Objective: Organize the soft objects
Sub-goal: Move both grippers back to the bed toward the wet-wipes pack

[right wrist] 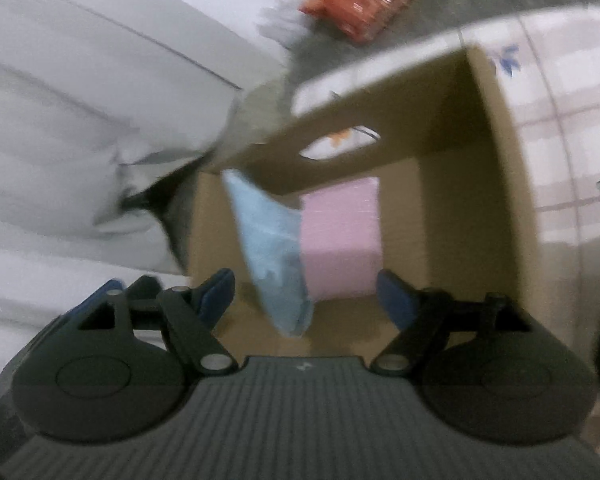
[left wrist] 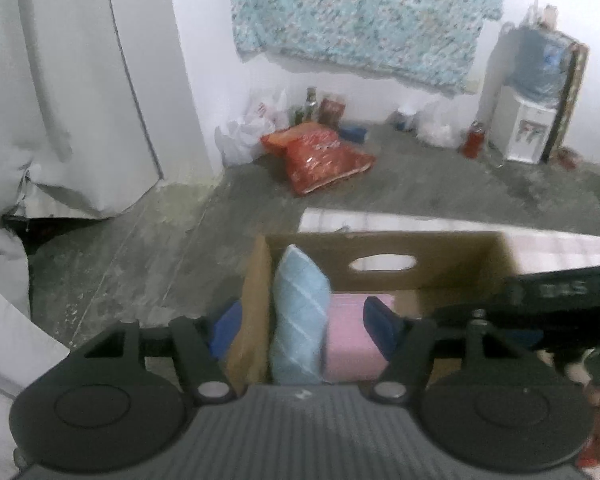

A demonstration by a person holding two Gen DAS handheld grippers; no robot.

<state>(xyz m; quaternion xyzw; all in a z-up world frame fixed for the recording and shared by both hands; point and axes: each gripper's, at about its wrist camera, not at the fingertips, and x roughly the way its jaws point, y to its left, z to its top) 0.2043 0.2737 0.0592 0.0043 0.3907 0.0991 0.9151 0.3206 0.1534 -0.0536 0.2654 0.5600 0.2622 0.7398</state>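
Both hand-held grippers [left wrist: 304, 330] [right wrist: 306, 298] gape, seemingly released, above soft blue pillow [left wrist: 298, 320] in cardboard box [left wrist: 420, 258].

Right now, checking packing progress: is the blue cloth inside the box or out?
Inside. The blue cloth stands on end within the cardboard box, against the pink item.

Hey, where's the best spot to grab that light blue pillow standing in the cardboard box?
Grip the blue pillow near its top corner, coming from above. It stands upright against the cardboard box wall beside the pink item, so probably only its top is free.
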